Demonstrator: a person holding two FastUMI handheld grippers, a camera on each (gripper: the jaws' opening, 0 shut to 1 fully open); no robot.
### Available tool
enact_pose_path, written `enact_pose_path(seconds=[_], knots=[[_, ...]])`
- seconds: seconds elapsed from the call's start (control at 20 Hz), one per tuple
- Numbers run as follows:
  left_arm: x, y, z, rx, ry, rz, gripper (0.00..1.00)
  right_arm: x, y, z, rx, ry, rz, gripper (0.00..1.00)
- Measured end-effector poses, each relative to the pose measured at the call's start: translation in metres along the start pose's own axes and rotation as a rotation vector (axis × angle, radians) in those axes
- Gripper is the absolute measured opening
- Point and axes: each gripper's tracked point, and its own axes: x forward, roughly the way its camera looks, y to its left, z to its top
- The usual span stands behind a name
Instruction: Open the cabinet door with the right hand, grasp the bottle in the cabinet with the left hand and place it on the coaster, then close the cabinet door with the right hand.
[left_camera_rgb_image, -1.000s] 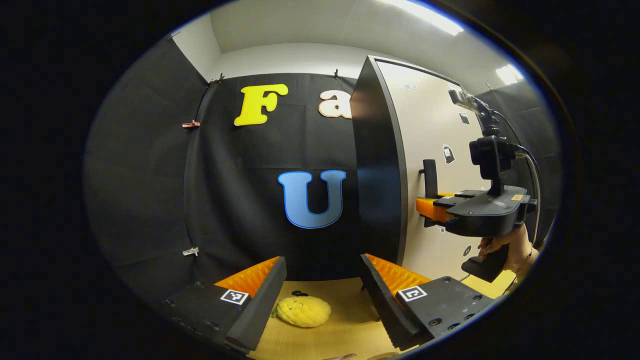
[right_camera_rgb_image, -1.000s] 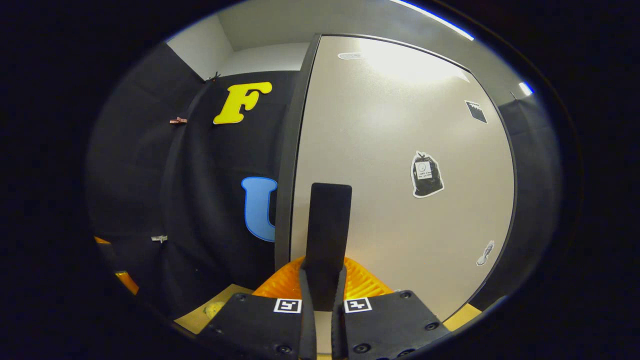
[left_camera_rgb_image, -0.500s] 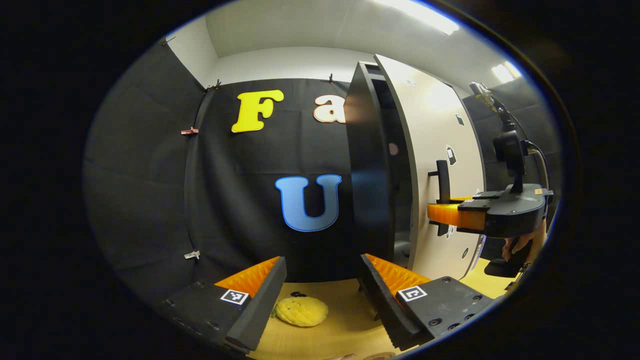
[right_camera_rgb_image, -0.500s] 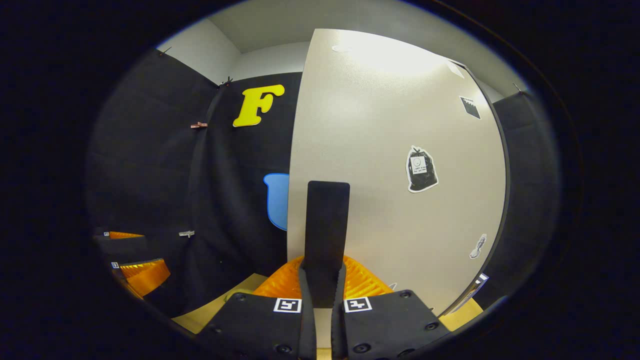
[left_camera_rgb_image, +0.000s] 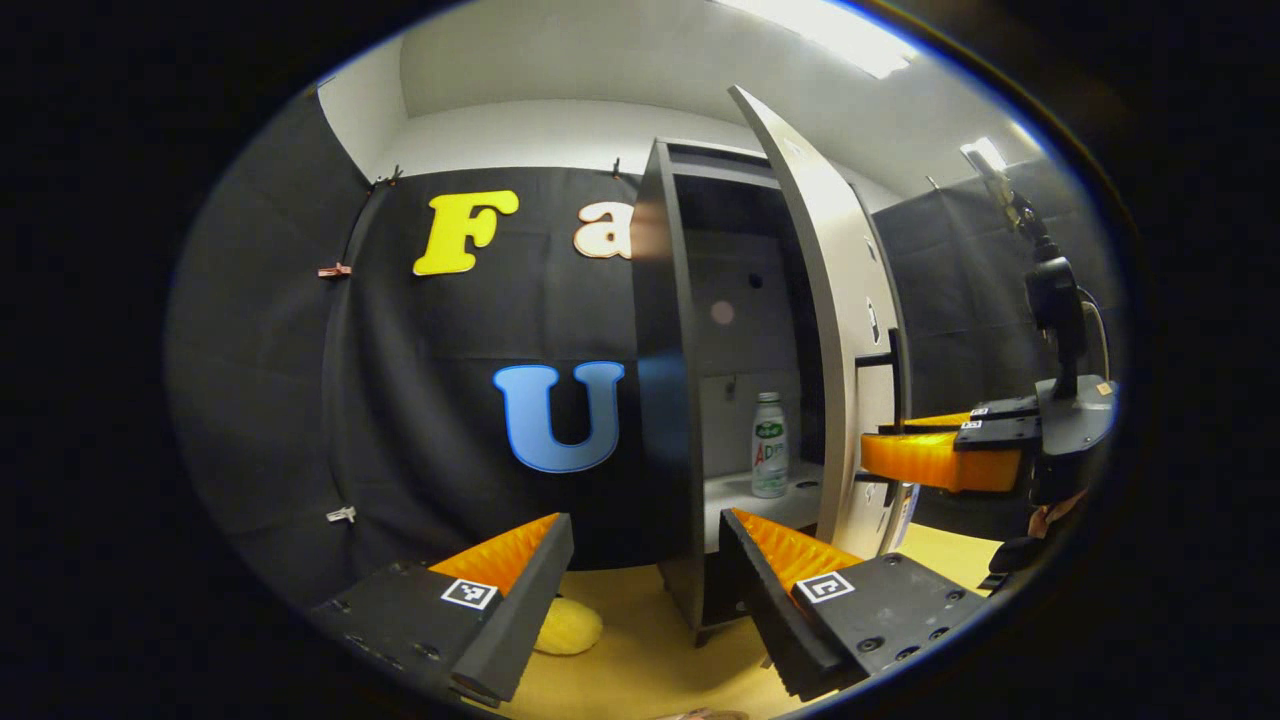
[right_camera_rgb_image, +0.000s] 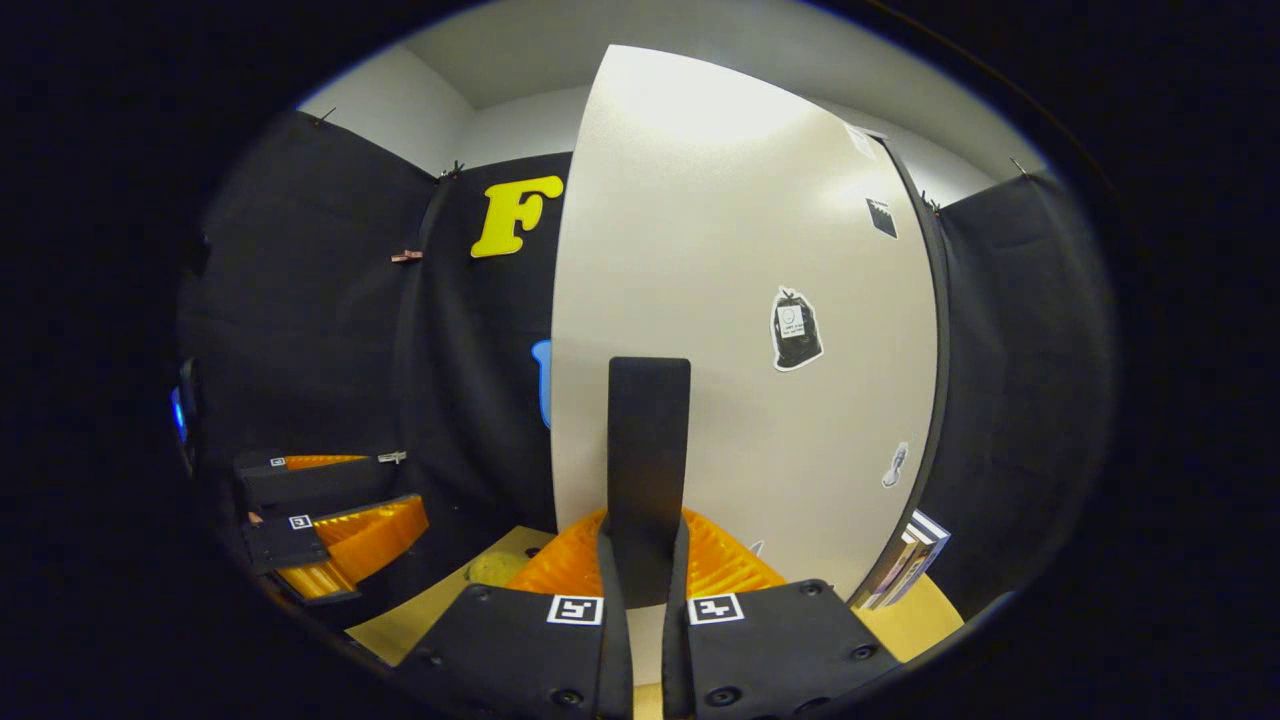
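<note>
The pale grey cabinet door with small dark stickers (right_camera_rgb_image: 740, 330) has swung well out over the last second: a second ago it lay flush against the tall dark cabinet (left_camera_rgb_image: 660, 400), half a second ago a narrow gap showed, and the interior now stands exposed in the left gripper view. The right gripper (right_camera_rgb_image: 645, 570) remains clamped on the black upright bar handle (right_camera_rgb_image: 648, 450), both fingers pressed against its sides. Judgement: the opening step is largely done; access for the other hand looks sufficient, though the door edge (left_camera_rgb_image: 820, 330) still stands just beside the shelf front.

Contents: the small white plastic bottle with a green and red label (left_camera_rgb_image: 769, 446) stands upright on the pale lower shelf (left_camera_rgb_image: 730, 495), toward the right of the compartment and apart from the walls. The upper compartment looks bare as far as can be seen.

The left gripper (left_camera_rgb_image: 645, 560) hangs in front of the cabinet, jaws spread wide, holding nothing, well apart from the bottle. A soft yellow pineapple-shaped object (left_camera_rgb_image: 567, 628) lies on the tan tabletop (left_camera_rgb_image: 640, 660) beneath it. The coaster cannot be identified with confidence.
</note>
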Motion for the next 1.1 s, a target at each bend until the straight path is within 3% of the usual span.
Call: enact_pose_path(seconds=[0.1, 0.2, 0.25, 0.4, 0.45, 0.55, 1.1], knots=[[0.004, -0.016, 0.005, 0.003, -0.012, -0.039, 0.97, -0.013, -0.007, 0.0, 0.003, 0.003, -0.007, 0.16], [0.006, -0.029, 0.011, 0.008, -0.028, -0.072, 0.97, -0.024, -0.014, 0.0, 0.005, 0.003, -0.017, 0.16], [0.008, -0.037, 0.013, 0.011, -0.036, -0.091, 0.93, -0.03, -0.019, 0.0, 0.003, 0.005, -0.023, 0.16], [0.01, -0.051, 0.018, 0.016, -0.053, -0.133, 0.93, -0.045, -0.032, 0.001, -0.006, -0.001, -0.047, 0.16], [0.012, -0.057, 0.016, 0.016, -0.053, -0.147, 0.97, -0.05, -0.036, 0.001, -0.002, 0.0, -0.053, 0.16], [0.016, -0.069, 0.012, 0.022, -0.047, -0.175, 0.93, -0.059, -0.046, 0.0, 0.023, 0.005, -0.065, 0.16], [0.031, -0.119, 0.009, 0.038, -0.054, -0.314, 0.93, -0.097, -0.101, 0.002, 0.075, -0.012, -0.18, 0.14]])
